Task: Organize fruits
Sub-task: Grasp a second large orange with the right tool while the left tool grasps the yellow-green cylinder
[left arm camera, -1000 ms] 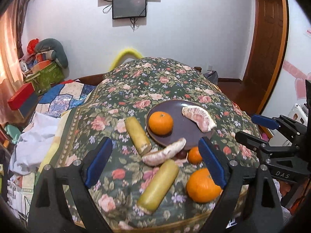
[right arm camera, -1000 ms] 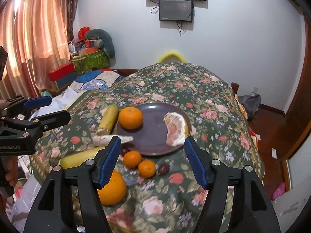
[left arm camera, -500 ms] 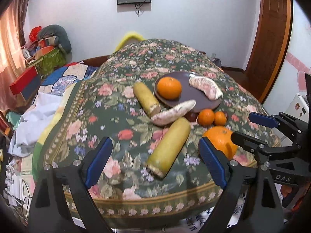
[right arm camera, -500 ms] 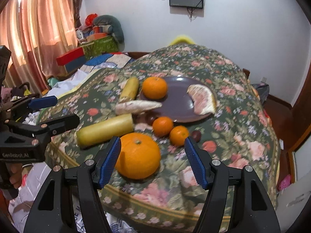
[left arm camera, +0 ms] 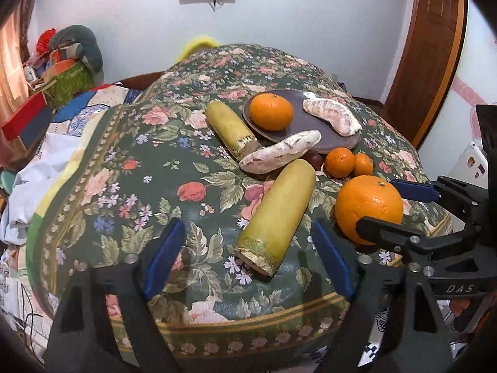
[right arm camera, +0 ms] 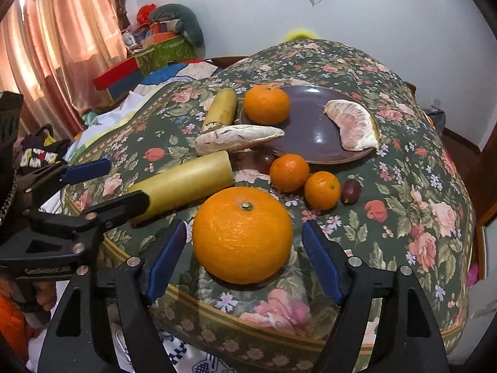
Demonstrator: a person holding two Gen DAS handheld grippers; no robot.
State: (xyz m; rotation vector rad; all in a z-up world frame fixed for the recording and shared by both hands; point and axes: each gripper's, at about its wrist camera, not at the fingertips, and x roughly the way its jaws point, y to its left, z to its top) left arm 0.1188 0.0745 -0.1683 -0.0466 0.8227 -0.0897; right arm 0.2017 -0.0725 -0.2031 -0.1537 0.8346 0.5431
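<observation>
Two pickups look to be lined up at once here. The right gripper (right arm camera: 243, 259) is brought down low over the big orange (right arm camera: 242, 234), which sits near the front edge of the floral tablecloth (right arm camera: 413, 217). Its blue pads (right arm camera: 166, 259) are spread to either side of the fruit and have just been opened further, probably so such a wide thing can be cleared. No contact is seen yet, so nothing is pinched.

The left gripper (left arm camera: 248, 261) is aimed at the near cut end of the long yellow-green stalk piece (left arm camera: 278, 217), jaws spread but just narrowed a bit, likely to match the slimmer target. The stalk lies between the pads' line, untouched.

The brown plate (right arm camera: 310, 130) further back is already loaded with a mandarin (right arm camera: 266, 104) and a pomelo segment (right arm camera: 352, 129), so it's presumably the collection spot. Another pomelo segment (right arm camera: 239, 138) is propped on its rim, and two small mandarins (right arm camera: 306, 180) are parked just in front.
</observation>
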